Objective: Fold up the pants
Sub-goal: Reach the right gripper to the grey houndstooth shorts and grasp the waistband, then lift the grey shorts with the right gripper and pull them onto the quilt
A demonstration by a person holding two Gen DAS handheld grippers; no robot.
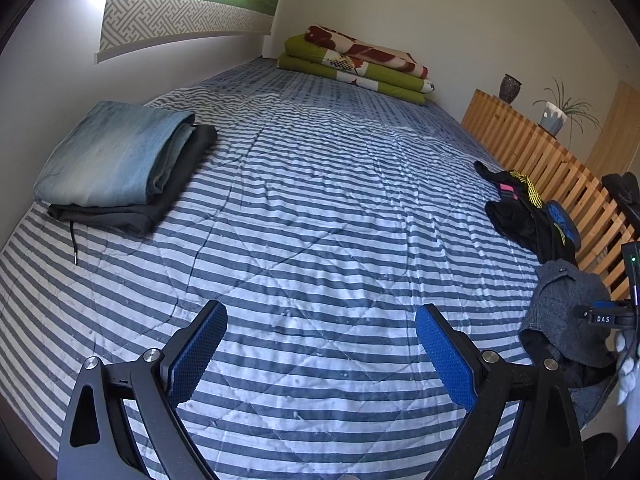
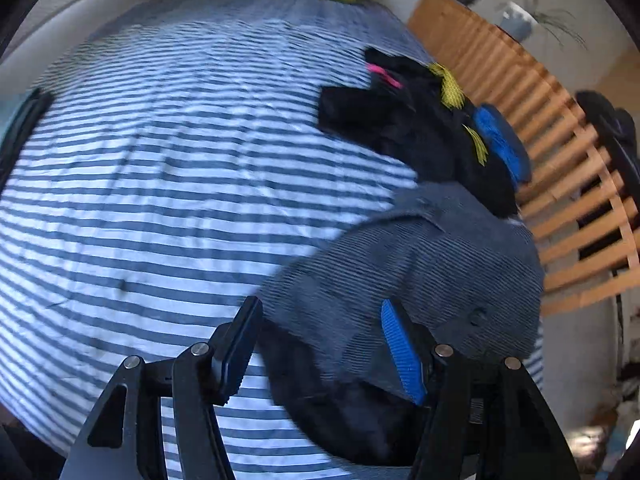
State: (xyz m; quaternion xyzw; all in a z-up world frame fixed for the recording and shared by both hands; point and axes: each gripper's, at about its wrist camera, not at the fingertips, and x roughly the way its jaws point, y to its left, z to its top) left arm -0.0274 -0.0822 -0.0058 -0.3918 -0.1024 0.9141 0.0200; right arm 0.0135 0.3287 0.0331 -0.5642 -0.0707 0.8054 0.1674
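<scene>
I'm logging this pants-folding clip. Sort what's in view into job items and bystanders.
Job items:
- grey pants, crumpled, between the open right tongs
- black garment, unfolded
- folded stack of blue and black clothes
- left tongs, open, empty

Bystanders:
- green blankets
- dark vase
- potted plant
- wooden slatted frame

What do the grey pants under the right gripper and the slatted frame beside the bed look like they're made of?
Grey pants: probably corduroy or a ribbed weave, matte, judging by fine parallel ridges, though motion blur leaves it open. Slatted frame: light, unpainted-looking wood with a warm orange tone.
</scene>
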